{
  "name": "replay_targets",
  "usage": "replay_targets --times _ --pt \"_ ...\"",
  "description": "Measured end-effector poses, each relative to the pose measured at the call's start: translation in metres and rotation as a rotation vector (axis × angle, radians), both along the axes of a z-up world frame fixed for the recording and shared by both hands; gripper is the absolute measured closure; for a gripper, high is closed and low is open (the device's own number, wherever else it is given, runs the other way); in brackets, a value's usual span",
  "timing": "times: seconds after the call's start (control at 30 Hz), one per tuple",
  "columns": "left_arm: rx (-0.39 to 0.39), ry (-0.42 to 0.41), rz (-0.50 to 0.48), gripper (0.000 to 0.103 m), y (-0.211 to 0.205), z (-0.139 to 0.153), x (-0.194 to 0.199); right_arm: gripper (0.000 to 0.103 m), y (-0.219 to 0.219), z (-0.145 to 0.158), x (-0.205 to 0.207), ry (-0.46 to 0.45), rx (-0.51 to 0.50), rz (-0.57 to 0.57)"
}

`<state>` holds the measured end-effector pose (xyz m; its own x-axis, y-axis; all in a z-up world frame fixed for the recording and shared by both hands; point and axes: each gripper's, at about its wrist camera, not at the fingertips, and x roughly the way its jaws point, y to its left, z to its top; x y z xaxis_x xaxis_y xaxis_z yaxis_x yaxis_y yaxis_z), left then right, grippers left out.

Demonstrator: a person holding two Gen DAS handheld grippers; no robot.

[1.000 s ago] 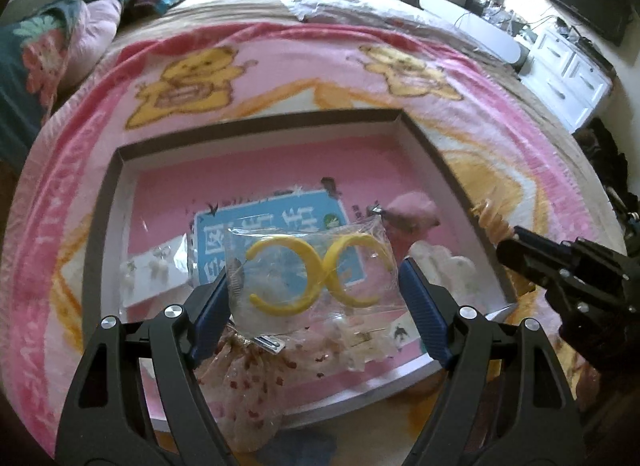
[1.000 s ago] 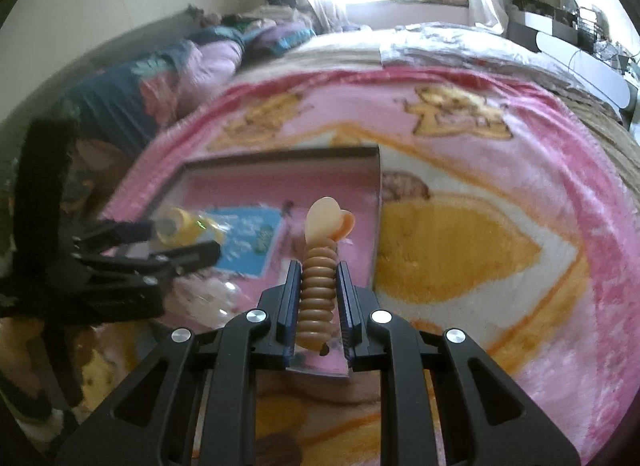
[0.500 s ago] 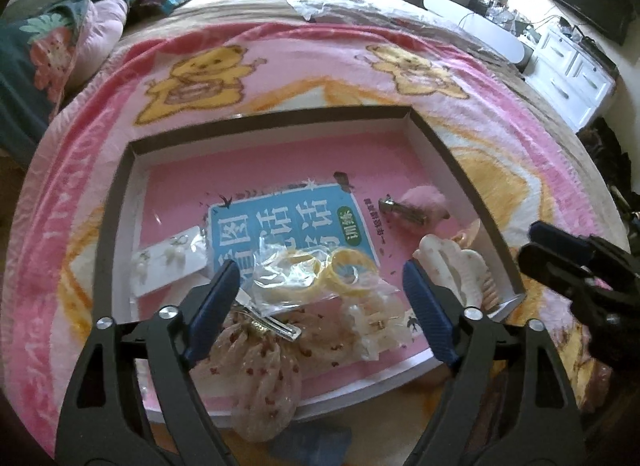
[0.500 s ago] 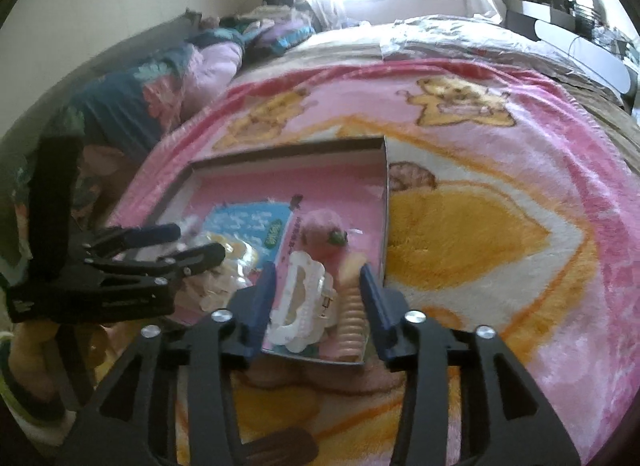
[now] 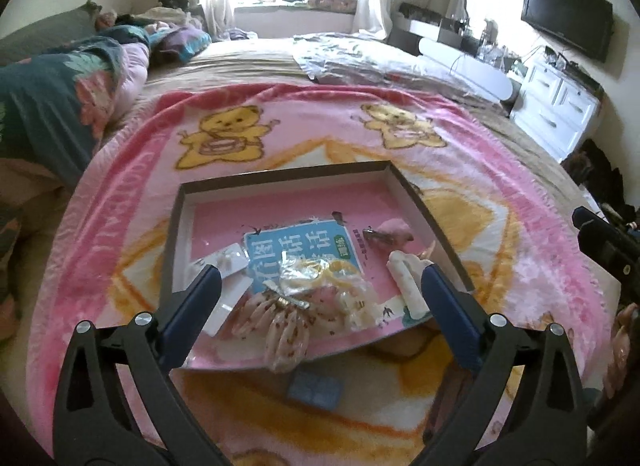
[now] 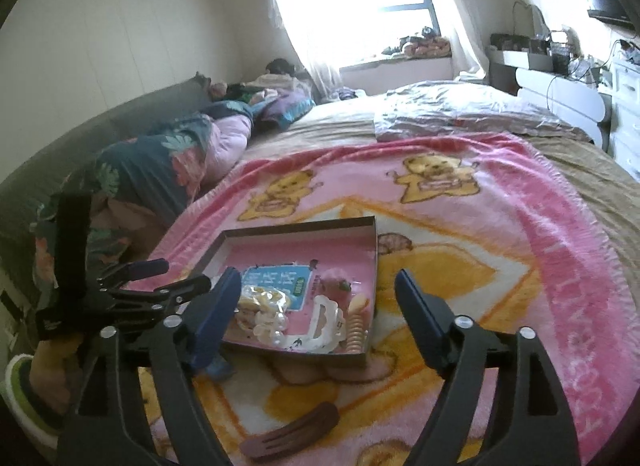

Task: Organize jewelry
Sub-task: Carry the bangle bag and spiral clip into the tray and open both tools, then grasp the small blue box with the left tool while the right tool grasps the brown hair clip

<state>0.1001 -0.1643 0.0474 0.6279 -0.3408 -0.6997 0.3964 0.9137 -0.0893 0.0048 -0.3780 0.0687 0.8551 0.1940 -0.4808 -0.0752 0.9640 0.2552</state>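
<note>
A shallow box (image 5: 280,177) with a pink floor lies on the pink bear blanket. In it are a clear bag of yellow hoops (image 5: 308,272), a white hair claw (image 5: 408,286), a pink strawberry clip (image 5: 394,229), an earring card (image 5: 224,262) and a spotted fabric bow (image 5: 280,326). My left gripper (image 5: 320,272) hovers above the box's near edge, its jaws opening with nothing gripped between them. My right gripper (image 6: 318,278) hangs over the box (image 6: 304,223), jaws opening and holding nothing. The brown spiral clip (image 6: 356,326) rests in the near right corner.
A brown hair clip (image 6: 292,432) and a small blue item (image 5: 316,390) lie on the blanket in front of the box. Quilts and pillows (image 6: 168,161) are piled along the left of the bed. A white dresser (image 5: 556,105) stands at the right.
The left gripper let go of the bag of yellow hoops, which now lies in the box. The right gripper released the brown spiral clip into the box. Both grippers rose and drew back, jaws widening.
</note>
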Motion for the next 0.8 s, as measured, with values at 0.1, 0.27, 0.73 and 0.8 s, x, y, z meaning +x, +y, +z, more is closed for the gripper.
replay_targets --times 0.1,0.27,0.73,0.8 --pt "-0.004 -0.009 -0.001 0.009 0.008 0.002 -0.012 0.023 0.005 0.003 -0.01 -0.005 -0.007 0.002" --pt "0.01 -0.023 0.003 0.009 0.021 -0.001 -0.032 0.023 0.018 -0.002 -0.024 0.007 -0.032 -0.001" --pt "0.076 0.086 -0.02 0.009 0.045 -0.057 -0.055 0.023 0.045 -0.047 -0.039 0.146 -0.027 0.034" --pt "0.099 0.102 -0.025 0.009 0.044 -0.067 -0.055 0.023 0.048 -0.053 -0.04 0.164 -0.035 0.039"
